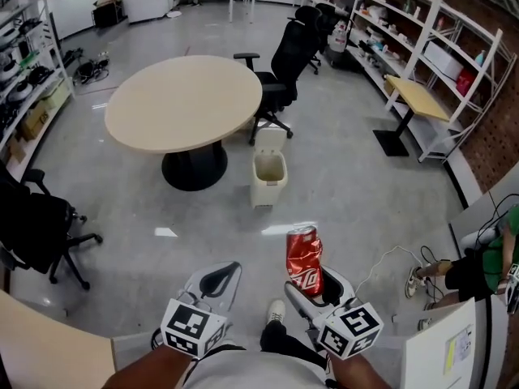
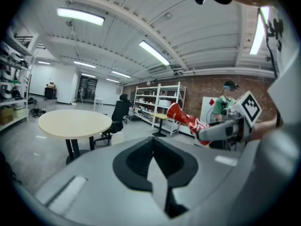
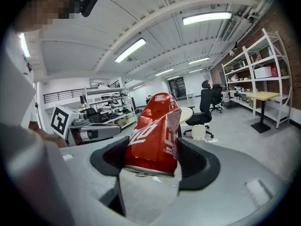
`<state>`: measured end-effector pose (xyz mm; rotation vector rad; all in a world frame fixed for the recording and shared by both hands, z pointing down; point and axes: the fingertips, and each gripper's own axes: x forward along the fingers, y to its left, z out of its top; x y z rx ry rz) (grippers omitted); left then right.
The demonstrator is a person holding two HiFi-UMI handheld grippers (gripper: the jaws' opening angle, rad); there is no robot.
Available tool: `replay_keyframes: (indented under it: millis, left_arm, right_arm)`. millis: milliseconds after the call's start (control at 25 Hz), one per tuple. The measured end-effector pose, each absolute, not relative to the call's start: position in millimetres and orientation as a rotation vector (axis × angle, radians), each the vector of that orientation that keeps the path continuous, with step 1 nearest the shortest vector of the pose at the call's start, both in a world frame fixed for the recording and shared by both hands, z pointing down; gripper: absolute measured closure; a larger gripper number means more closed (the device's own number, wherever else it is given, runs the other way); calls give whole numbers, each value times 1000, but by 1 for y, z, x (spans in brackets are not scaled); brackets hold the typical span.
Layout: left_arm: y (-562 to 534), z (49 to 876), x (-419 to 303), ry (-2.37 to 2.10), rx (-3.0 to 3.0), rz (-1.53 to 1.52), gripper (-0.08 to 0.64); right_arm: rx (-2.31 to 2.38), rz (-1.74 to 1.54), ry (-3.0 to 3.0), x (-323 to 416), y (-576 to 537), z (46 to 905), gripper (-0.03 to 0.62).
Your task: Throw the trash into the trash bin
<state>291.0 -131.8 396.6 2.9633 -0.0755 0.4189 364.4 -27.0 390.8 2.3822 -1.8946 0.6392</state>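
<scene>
Two hand-held grippers sit low in the head view, close to the person's body, and only one has work. The right hand-held gripper (image 3: 153, 157) pinches a dented red aluminium drink can (image 3: 155, 131) between its dark pads. The grip is low on the can's body, so most of the can stands up clear of the jaws. That probably leaves it free to drop away once the pads part. The jaws stand wide only because the can is wide; the pads press on both of its sides. The left hand-held gripper (image 2: 153, 161) has its pads pressed together with nothing between them. It is held level beside the right one and looks like a spare for this carry, kept out of the can's path.

Ahead on the grey polished floor (image 1: 349, 193) stands the small cream plastic trash bin (image 1: 268, 186). Its mouth faces up and its lid is tipped back, so the can could go in from above. It sits just beside the base of a round beige table (image 1: 182, 100) and in front of a black office chair (image 1: 284, 75). The can is well apart from the bin and roughly in line with it, so I judge the carry under way and the drop not yet due. The open side facing the person looks like the easiest approach.
</scene>
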Motion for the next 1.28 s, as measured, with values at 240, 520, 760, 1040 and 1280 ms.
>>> replay_keyframes:
  millis: [240, 520, 760, 1040, 1280]
  left_arm:
    - [-143, 389, 344, -146, 2978, 397, 552]
    - [-140, 389, 405, -201, 2963, 412, 552]
    - [-136, 400, 438, -225, 2908, 453, 552]
    - [-155, 400, 452, -313, 2900, 464, 552]
    - [-180, 413, 466, -353, 2869, 487, 552]
  right_arm:
    - [2365, 642, -1935, 417, -36, 391, 273]
    - [2334, 631, -1968, 478, -32, 391, 273]
    - [2330, 635, -1991, 522, -33, 402, 273]
    - [2299, 688, -2018, 547, -44, 416, 273]
    - [2281, 704, -2025, 568, -68, 421, 274]
